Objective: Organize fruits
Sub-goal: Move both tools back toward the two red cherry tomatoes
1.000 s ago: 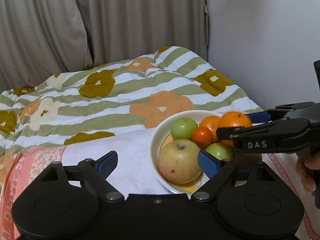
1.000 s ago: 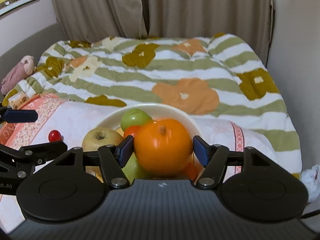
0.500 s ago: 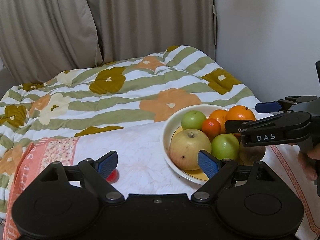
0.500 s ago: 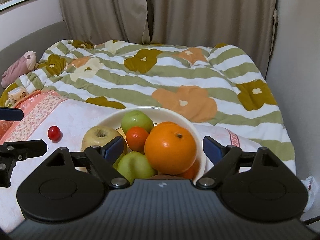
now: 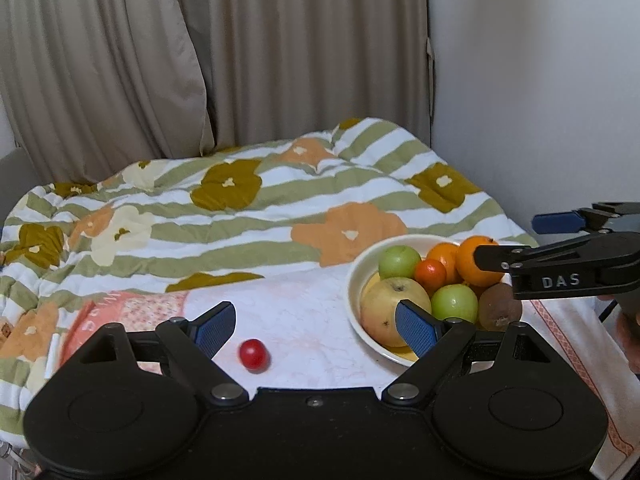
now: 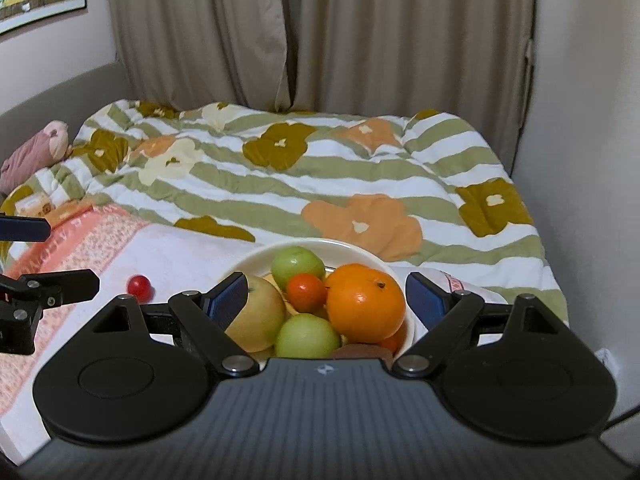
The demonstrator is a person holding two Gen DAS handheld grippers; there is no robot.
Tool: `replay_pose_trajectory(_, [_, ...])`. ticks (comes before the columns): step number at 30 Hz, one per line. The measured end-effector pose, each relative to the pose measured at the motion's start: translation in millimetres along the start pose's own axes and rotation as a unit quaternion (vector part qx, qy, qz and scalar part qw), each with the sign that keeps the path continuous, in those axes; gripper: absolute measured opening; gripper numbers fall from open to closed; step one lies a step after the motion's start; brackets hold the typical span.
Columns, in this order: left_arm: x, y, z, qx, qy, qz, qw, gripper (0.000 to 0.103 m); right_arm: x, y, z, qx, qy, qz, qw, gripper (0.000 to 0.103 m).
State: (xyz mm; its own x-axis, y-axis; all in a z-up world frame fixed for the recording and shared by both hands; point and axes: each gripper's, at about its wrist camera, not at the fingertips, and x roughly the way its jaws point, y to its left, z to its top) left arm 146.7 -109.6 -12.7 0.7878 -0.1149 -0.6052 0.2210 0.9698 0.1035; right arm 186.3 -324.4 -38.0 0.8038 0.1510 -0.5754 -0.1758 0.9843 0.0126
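A cream bowl [image 5: 354,284] [image 6: 372,256] holds a yellow apple [image 5: 390,304], two green apples [image 5: 399,261], oranges [image 6: 365,302], a small red-orange fruit [image 6: 306,292] and a kiwi [image 5: 500,306]. A small red fruit [image 5: 253,355] [image 6: 139,287] lies on the white cloth left of the bowl. My left gripper [image 5: 316,326] is open and empty, just above the red fruit. My right gripper [image 6: 326,298] is open and empty, hovering over the bowl; it also shows in the left wrist view [image 5: 520,244].
The bowl sits on a white and pink cloth [image 5: 304,312] over a bed with a striped floral quilt [image 5: 248,216]. Curtains [image 5: 240,60] and a white wall [image 5: 540,80] stand behind. A pink plush [image 6: 32,152] lies at the far left.
My right gripper opened and let go of the orange in the bowl, then drew back. My left gripper pulled back and left, bringing the small red fruit into view.
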Motion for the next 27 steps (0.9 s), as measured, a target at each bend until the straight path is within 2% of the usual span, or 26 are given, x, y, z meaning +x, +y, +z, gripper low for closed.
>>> replay_pose_trajectory(7, [-38.2,36.9,-8.5,-0.009,-0.022,0.009,0.9997,0.09,-45.5,38.0,3.2,0.015,-0.012,-0.022,1.0,0.101])
replay_pose_trajectory(13, [-57.9,65.5,-23.9,-0.003,-0.031,0.005,0.9995,0.092,-66.1,76.4,-3.9,0.023,-0.014,-0.036,0.999,0.101])
replay_pose_trajectory(20, [-46.1,93.4,-40.7,0.02,-0.021,-0.018,0.9994,0.092,-62.4,120.4,-29.7,0.039,0.002,-0.045,0.998,0.101])
replay_pose_trajectory(24, [-27.0,104.5,-48.6,0.056,-0.021,-0.038,0.9975,0.092,-50.9,139.0,-48.3,0.061,0.012,-0.051,0.997,0.101])
replay_pose_trajectory(27, [-6.3,108.1,-54.2,0.09,-0.021,-0.056,0.9941,0.097,-37.7,148.6,-64.1,0.076,0.02,-0.056,0.995,0.101])
